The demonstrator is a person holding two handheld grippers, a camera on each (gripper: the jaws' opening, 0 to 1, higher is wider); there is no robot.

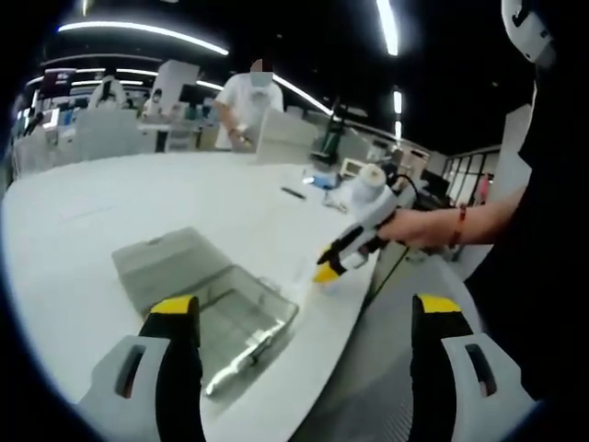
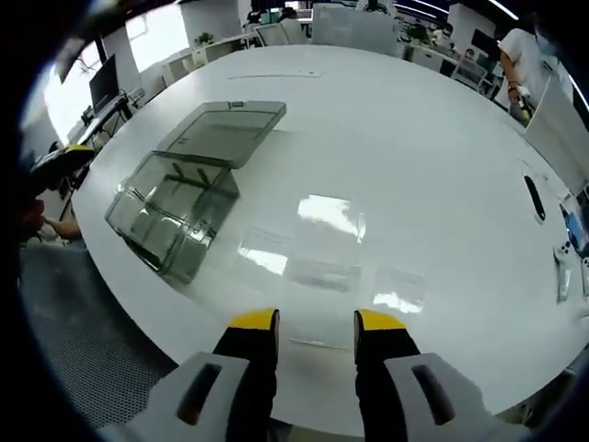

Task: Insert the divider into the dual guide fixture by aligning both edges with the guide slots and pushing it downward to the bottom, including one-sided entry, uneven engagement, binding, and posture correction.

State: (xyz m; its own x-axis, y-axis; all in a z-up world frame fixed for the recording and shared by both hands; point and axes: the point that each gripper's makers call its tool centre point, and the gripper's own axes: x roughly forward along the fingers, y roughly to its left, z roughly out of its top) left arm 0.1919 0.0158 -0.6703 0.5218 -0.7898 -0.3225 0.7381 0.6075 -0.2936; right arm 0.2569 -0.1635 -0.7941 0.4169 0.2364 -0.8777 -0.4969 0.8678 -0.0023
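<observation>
One clear lidded box (guide fixture) (image 2: 179, 198) near tabletop (image 2: 414, 147) edge, lid open flat. Clear flat sheets, perhaps three dividers (image 2: 322, 274), lie beside it toward table middle; count unsure through glare. Left gripper (image 1: 308, 318) wide open, empty, above table edge. Right gripper (image 2: 316, 331) narrowly parted, empty, low over sheets.

Greys on white

Smoky grey clear fixture (image 2: 184, 189) at ten o'clock on white table (image 2: 414, 138); divider (image 2: 322, 274) seemingly colourless; yellow-tipped black grippers.

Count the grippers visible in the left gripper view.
2. The left gripper rises from the bottom edge, jaws wide apart; the right gripper, held in a hand, reaches over the table edge.
</observation>
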